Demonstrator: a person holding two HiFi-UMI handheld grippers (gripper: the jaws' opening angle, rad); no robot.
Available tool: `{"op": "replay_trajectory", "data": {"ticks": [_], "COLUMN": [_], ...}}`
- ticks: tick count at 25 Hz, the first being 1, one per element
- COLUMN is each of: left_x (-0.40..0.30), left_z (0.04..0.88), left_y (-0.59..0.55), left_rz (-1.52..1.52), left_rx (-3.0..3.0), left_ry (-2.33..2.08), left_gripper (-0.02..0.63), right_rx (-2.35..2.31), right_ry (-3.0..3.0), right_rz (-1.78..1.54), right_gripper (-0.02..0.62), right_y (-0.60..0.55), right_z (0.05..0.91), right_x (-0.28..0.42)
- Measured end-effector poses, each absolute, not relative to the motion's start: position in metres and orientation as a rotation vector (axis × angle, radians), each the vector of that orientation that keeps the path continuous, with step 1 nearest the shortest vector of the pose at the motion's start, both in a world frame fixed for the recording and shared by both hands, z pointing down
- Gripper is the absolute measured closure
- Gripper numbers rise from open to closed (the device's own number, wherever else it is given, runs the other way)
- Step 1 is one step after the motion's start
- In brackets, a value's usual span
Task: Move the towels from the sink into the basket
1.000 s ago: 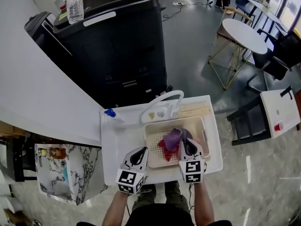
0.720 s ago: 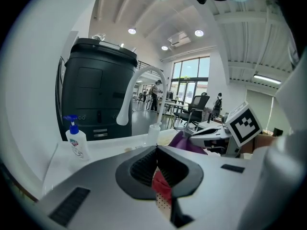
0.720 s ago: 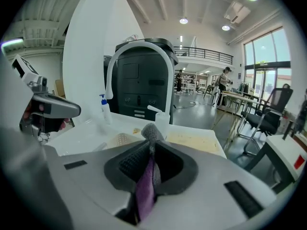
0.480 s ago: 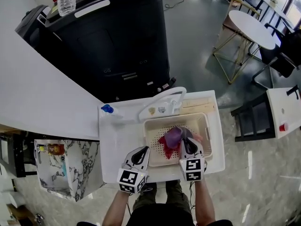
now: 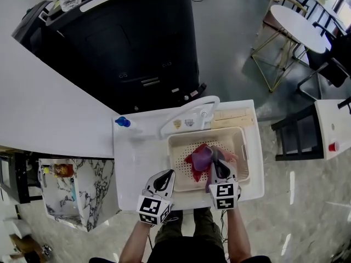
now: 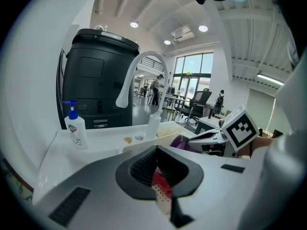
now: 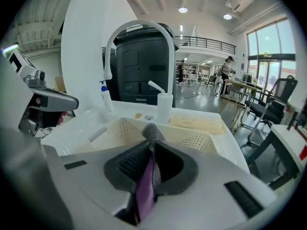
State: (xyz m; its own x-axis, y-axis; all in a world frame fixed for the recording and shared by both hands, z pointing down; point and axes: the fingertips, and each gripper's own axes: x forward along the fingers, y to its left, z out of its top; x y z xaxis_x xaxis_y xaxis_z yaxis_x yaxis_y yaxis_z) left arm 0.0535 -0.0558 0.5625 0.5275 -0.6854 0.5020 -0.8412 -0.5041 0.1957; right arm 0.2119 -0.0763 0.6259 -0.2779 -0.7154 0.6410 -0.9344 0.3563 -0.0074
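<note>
Over the last second the right gripper (image 5: 218,167) has been lowered. The purple-and-grey towel (image 5: 203,158) clamped in its fingers has been brought down into the cream basket (image 5: 175,147) on the white counter (image 5: 134,160), against a red towel (image 5: 193,173) already lying there. Only the release is judged to remain for this towel. The cloth is pinched between the fingers, with a grey fold standing just past their tips. The left gripper (image 5: 165,176), fingers together and empty, is held just beside the basket's near left rim.
</note>
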Motion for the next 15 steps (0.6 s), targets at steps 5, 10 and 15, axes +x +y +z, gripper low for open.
{"op": "replay_trajectory", "data": {"ticks": [5,10,15], "left_x": [0.053,0.054,0.054], "left_z": [0.564,0.565,0.565], "left_y": [-0.058,-0.059,-0.062], "left_rz": [0.510,0.516,0.516], "left_rx": [2.348,2.345,2.343], "left_ry": [-1.247,-1.247,-1.249], "left_gripper": [0.598,0.598,0.598], "right_rx": [1.442,1.452,1.453], "right_ry": [-2.057,-2.058,-2.061], "right_rz": [0.563,0.575,0.579], "right_gripper": [0.537,0.538,0.537], "right_y": [-0.080,-0.083,-0.088], "right_z": [0.633,0.633,0.634], "right_x": [0.214,0.215,0.215]}}
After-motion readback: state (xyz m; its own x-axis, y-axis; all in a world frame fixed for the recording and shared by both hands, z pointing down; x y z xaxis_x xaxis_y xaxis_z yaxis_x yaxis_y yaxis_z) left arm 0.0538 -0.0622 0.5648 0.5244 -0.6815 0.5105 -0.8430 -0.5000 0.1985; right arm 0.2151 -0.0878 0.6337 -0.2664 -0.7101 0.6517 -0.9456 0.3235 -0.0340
